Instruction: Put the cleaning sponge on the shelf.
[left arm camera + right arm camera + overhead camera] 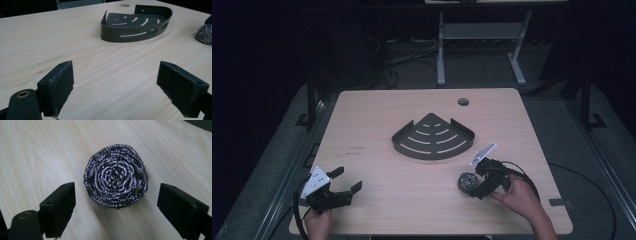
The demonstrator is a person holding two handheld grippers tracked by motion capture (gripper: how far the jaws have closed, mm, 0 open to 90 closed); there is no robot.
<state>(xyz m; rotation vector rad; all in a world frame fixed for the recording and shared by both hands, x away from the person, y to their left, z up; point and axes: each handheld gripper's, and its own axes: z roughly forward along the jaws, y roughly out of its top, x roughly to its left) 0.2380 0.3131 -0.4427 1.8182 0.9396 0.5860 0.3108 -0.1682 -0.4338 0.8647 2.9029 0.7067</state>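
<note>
At the centre of the high view we see the wooden table (pixel 377 115), bearing a dark slotted corner tray (pixel 433 137) at mid-frame. At lower right, the right gripper (pixel 469 186), jaws apart, flanks without touching a steel-wool scourer (pixel 115 175). At lower left, the left gripper (pixel 348 180) rests with jaws apart over bare wood.

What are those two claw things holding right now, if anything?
Nothing. The left gripper is open over bare table. The right gripper is open too, its jaws either side of a steel scourer but not touching it.
</note>
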